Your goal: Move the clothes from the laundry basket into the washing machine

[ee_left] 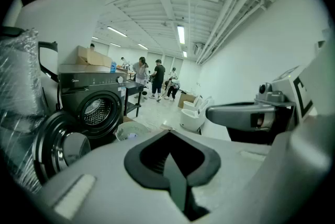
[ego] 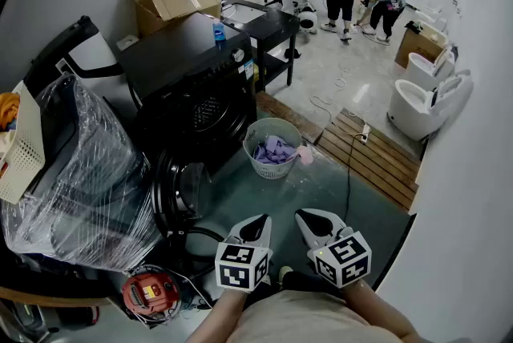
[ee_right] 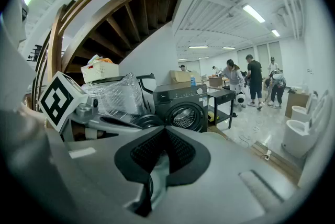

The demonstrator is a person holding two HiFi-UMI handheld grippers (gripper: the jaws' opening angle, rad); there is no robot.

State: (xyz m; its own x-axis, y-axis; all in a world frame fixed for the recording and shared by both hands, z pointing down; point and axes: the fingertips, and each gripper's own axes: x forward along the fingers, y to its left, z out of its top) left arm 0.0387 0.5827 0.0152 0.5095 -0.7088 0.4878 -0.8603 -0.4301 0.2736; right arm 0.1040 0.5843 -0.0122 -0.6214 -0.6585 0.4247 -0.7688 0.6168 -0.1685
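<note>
The left gripper [ego: 255, 225] and the right gripper [ego: 311, 221] hang low before the person, each with its jaws pressed together on nothing. The purple clothes [ego: 275, 150] lie heaped in the white laundry basket [ego: 250, 143] on the floor, near the black washing machine [ego: 184, 69], whose door [ego: 178, 191] stands open. They look light, soft and floppy, so I'd pinch a raised fold on top.

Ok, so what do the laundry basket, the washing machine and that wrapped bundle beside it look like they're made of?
Laundry basket: pale and matte, likely plastic, its wall pierced in a lattice. Washing machine: dark, smooth cabinet, probably painted metal; its open door looks glossy. Wrapped bundle: covered in clear plastic film, judging by the wrinkles and bright glints.
</note>
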